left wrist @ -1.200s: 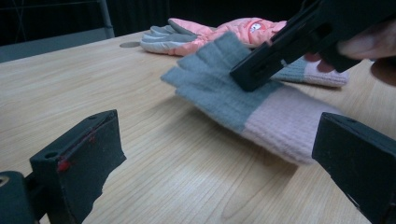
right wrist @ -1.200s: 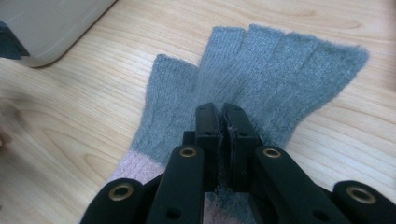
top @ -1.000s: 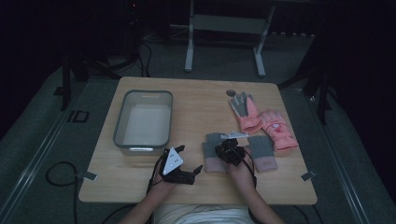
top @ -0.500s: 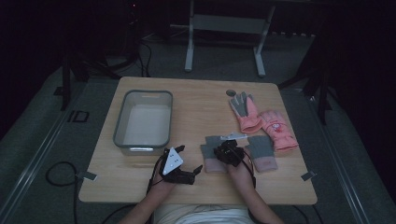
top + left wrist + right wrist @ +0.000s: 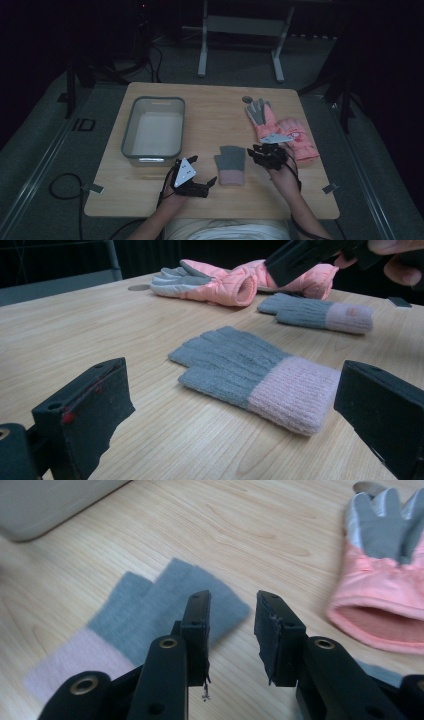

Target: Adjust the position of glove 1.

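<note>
High view shows a grey knit glove with a pink cuff (image 5: 231, 164) lying flat on the wooden table (image 5: 215, 112), near the front edge, fingers pointing away from the person and cuff toward them. It sits between the two grippers and touches neither. The right gripper (image 5: 264, 151) hovers just to the glove's right, over a second grey glove with a pink cuff (image 5: 320, 313), which the left gripper view shows lying beyond the first one. In the right gripper view the two black jaws stand apart with nothing between them; they have just been opening, and the first grey glove lies on the wood beneath and behind the left jaw, clear of the pads. The left gripper (image 5: 202, 187) rests low at the table's front, just left of the glove's cuff, and its jaws are spread wide in the left gripper view, with the glove lying across the gap ahead of them and apart from both. Behind the right gripper lie two pink padded gloves (image 5: 280, 127) side by side near the table's right rear, one showing a grey palm. A small dark round mark (image 5: 247, 99) sits on the wood just behind them. On the table's left half stands a grey rectangular tub (image 5: 131, 131).
</note>
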Demonstrator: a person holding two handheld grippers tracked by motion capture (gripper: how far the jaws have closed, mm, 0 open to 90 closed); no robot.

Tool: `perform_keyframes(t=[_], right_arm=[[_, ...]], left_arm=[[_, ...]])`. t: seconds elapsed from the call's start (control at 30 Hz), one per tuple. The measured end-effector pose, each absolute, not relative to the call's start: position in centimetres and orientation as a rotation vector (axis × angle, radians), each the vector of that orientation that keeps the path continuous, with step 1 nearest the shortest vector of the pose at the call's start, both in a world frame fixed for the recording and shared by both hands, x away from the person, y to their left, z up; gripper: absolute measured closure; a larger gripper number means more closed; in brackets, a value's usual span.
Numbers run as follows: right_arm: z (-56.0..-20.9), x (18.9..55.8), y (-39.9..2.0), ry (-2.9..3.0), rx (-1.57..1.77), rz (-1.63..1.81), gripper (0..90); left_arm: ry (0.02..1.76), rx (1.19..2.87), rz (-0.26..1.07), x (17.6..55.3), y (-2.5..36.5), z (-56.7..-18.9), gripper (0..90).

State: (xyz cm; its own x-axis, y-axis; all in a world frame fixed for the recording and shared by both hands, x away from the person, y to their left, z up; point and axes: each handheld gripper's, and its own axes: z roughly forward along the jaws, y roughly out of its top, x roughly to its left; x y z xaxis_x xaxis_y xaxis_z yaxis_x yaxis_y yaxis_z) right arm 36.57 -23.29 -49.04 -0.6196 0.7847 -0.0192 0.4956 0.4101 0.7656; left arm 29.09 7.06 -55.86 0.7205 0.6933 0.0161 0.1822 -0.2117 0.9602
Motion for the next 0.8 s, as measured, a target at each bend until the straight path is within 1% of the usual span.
perform_keyframes(t=[0.2, 0.43, 0.57, 0.8], right_arm=[[-49.5, 37.0, -28.1, 2.294, 1.142, 1.046, 67.0], [-49.9, 37.3, -31.7, 2.295, 1.145, 0.962, 66.6], [-50.4, 37.5, -32.6, 2.316, 1.144, 0.931, 64.9], [-52.4, 37.8, -32.6, 2.345, 1.14, 0.862, 62.6]], left_arm=[[0.696, 1.759, 0.548, 29.1, 7.0, -55.9, 1.3], [0.692, 1.761, 0.554, 29.0, 7.0, -55.9, 1.3], [0.694, 1.761, 0.554, 29.0, 7.0, -55.9, 1.3], [0.697, 1.76, 0.555, 29.0, 7.0, -55.9, 1.3]])
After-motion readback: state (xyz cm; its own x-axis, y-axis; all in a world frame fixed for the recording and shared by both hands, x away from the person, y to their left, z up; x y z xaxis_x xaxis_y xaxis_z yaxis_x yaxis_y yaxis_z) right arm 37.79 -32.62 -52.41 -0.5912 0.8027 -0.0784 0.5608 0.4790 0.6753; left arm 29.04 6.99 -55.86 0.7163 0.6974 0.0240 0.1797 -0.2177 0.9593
